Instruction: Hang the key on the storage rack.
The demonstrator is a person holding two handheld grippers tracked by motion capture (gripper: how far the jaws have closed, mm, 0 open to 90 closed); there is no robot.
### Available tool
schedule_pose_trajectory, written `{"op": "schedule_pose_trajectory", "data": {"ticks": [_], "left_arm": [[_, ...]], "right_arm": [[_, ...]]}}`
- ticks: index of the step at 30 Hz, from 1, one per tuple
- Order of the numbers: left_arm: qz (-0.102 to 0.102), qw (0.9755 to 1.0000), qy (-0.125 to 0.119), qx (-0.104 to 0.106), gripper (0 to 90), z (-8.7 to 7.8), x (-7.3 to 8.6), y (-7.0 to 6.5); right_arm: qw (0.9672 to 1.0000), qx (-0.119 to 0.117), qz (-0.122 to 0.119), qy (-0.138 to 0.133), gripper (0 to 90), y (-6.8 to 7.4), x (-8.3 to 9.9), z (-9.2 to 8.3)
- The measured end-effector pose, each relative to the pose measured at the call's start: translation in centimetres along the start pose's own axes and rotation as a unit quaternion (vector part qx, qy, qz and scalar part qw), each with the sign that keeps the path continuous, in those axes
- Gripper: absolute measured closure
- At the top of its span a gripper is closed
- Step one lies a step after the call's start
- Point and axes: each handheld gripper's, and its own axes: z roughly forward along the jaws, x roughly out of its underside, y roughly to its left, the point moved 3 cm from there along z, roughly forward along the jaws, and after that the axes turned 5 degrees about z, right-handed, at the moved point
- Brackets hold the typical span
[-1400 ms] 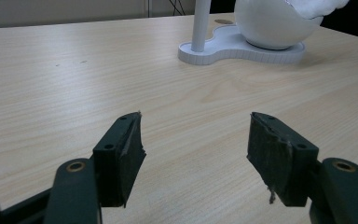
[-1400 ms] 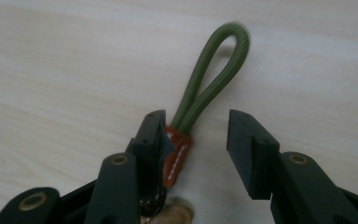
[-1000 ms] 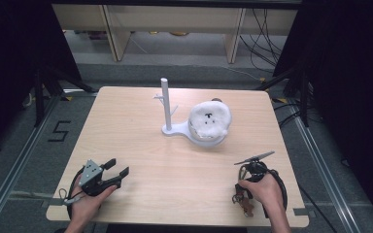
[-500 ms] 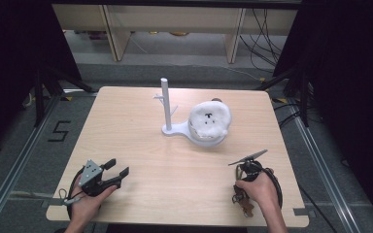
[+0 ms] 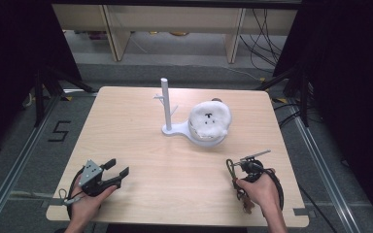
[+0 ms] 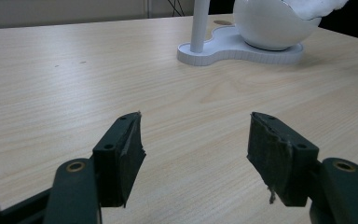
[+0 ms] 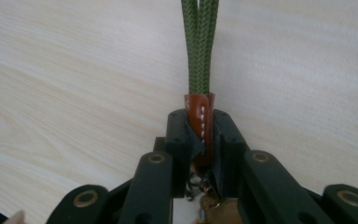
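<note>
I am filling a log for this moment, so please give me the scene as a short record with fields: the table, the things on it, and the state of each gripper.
table: light wood table
stand: white stand, upright pole on a flat base, far centre
plush: white plush toy in a white bowl on the stand's base
left gripper: open, fingers apart, nothing between them, low over the near left of the table
right gripper: shut on a keychain strap, green cord with a brown leather tab

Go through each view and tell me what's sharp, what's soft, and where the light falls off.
High view: table evenly lit, surroundings fall to black. Left gripper view: pads sharp, white stand slightly soft. Right gripper view: green cord and leather tab crisp, tabletop pale, washed out.
</note>
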Motion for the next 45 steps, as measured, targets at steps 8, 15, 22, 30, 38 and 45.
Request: {"op": "schedule_pose_trajectory", "data": {"ticks": [8, 15, 22, 30, 38, 45], "left_arm": [[0.001, 1.0000, 0.007, -0.005, 34.6, -0.1, 0.0, 0.0], [0.000, 1.0000, 0.005, -0.004, 34.6, -0.1, 0.0, 0.0], [0.000, 1.0000, 0.004, -0.004, 34.6, -0.1, 0.0, 0.0], [0.000, 1.0000, 0.005, -0.003, 34.6, -0.1, 0.0, 0.0], [0.000, 1.0000, 0.005, -0.003, 34.6, -0.1, 0.0, 0.0], [-0.001, 1.0000, 0.004, -0.003, 34.6, -0.1, 0.0, 0.0]], "right_arm": [[0.9966, -0.036, -0.010, -0.073, 79.5, 0.7, -0.4, -0.9], [0.9892, -0.072, -0.045, -0.120, 79.4, 1.8, -0.7, -1.9], [0.9765, -0.104, -0.070, -0.176, 79.5, 2.7, -1.2, -2.2], [0.9620, -0.120, -0.096, -0.225, 79.5, 3.4, -1.9, -1.9], [0.9480, -0.140, -0.107, -0.265, 79.4, 4.1, -2.3, -1.9], [0.9424, -0.149, -0.112, -0.278, 79.4, 4.6, -2.6, -1.8]]}}
